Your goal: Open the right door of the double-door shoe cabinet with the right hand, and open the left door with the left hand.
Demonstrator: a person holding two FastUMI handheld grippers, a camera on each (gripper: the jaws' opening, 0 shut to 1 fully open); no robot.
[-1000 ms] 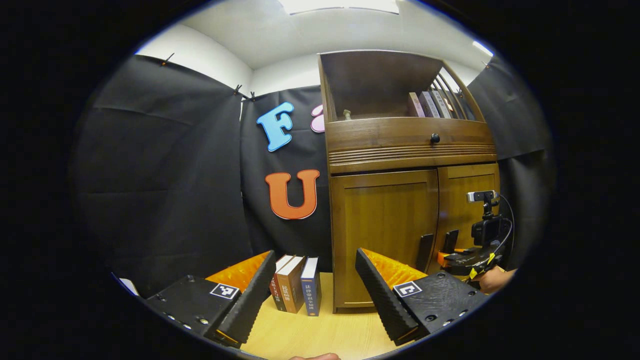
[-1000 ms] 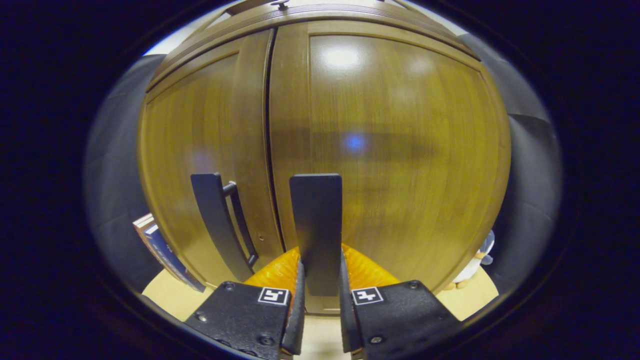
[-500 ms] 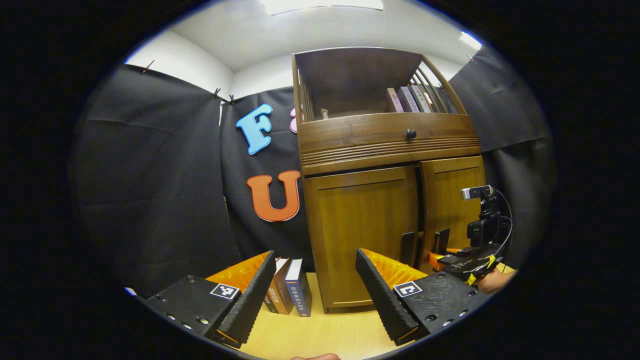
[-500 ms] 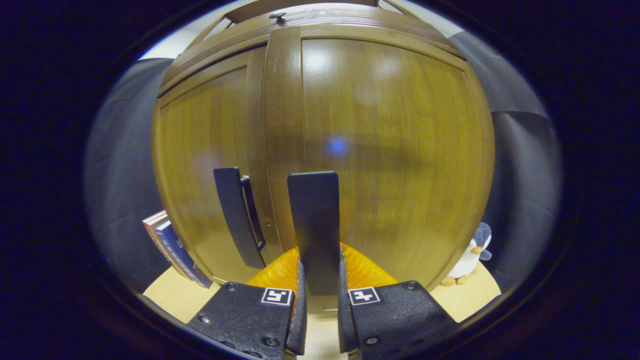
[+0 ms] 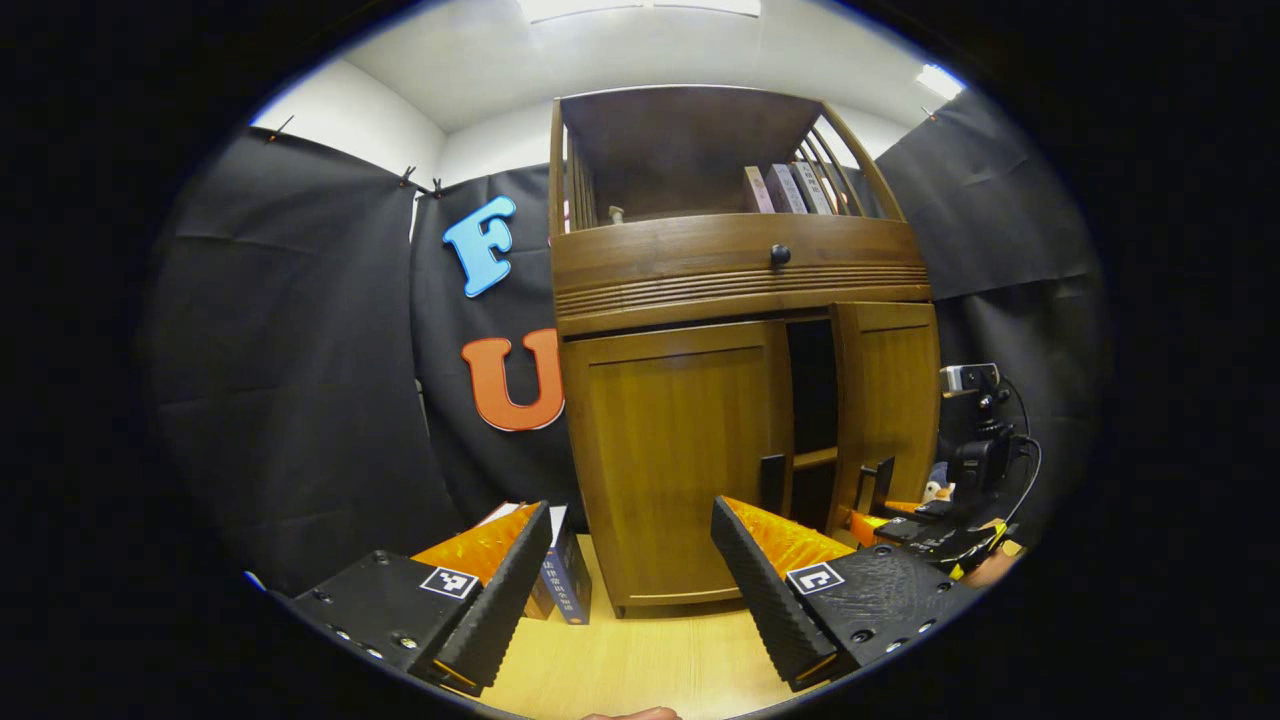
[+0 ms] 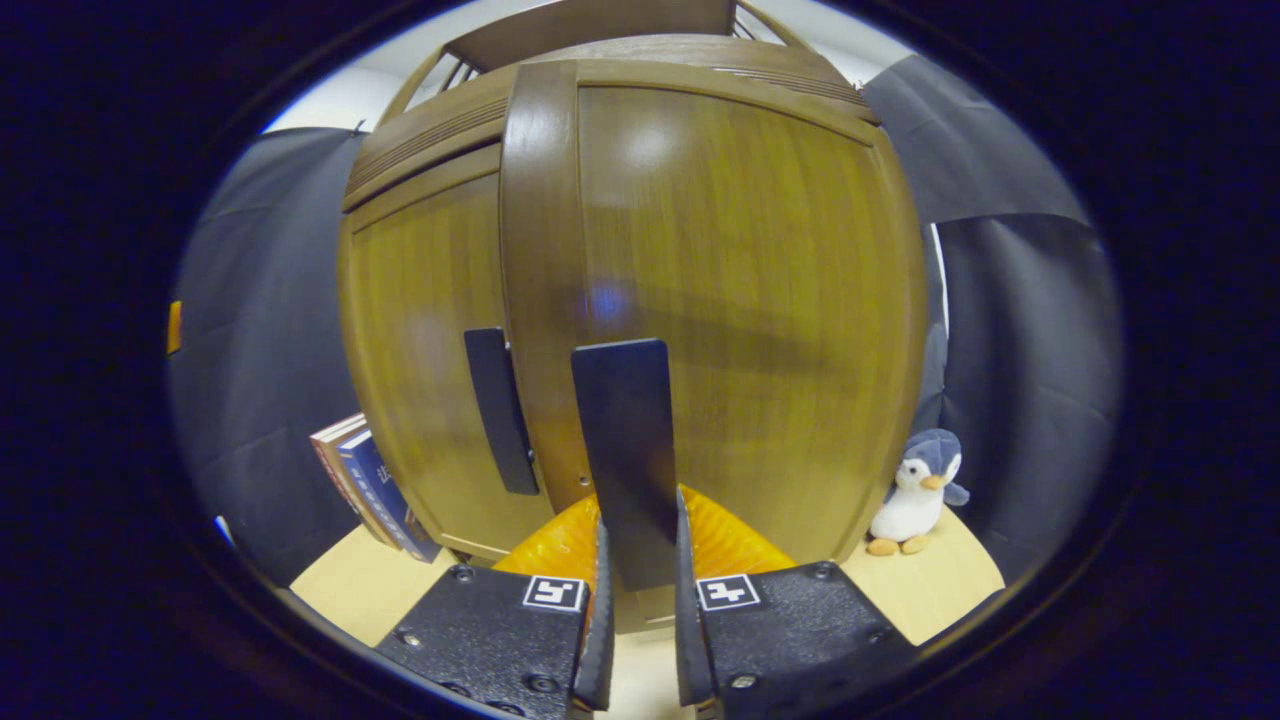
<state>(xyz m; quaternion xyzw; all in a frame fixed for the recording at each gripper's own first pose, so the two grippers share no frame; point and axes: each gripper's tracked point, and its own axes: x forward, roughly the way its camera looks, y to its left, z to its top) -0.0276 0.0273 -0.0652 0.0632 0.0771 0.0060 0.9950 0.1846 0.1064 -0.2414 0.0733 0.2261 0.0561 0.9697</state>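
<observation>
A brown wooden shoe cabinet (image 5: 740,280) stands on a light wooden floor. Its right door (image 5: 888,400) is swung partly out, leaving a dark gap with a shelf inside; the left door (image 5: 675,450) is closed, its dark handle (image 5: 772,485) at its inner edge. My right gripper (image 6: 638,560) is shut on the right door's dark handle (image 6: 625,450), with the door (image 6: 740,300) close in front. The same gripper (image 5: 900,525) is seen from the left gripper view, held by a hand. My left gripper (image 5: 630,590) hangs open in front of the left door, apart from it.
Several books (image 5: 565,580) lean beside the cabinet's left side, also seen as books (image 6: 365,485) in the right gripper view. A plush penguin (image 6: 915,495) sits on the floor by the cabinet's right. More books (image 5: 785,188) stand on the upper shelf above a drawer knob (image 5: 779,255).
The right door has swung outward from closed, pulled by my right gripper, exposing a dark gap. My left gripper view has shifted so the cabinet sits nearer the centre.
</observation>
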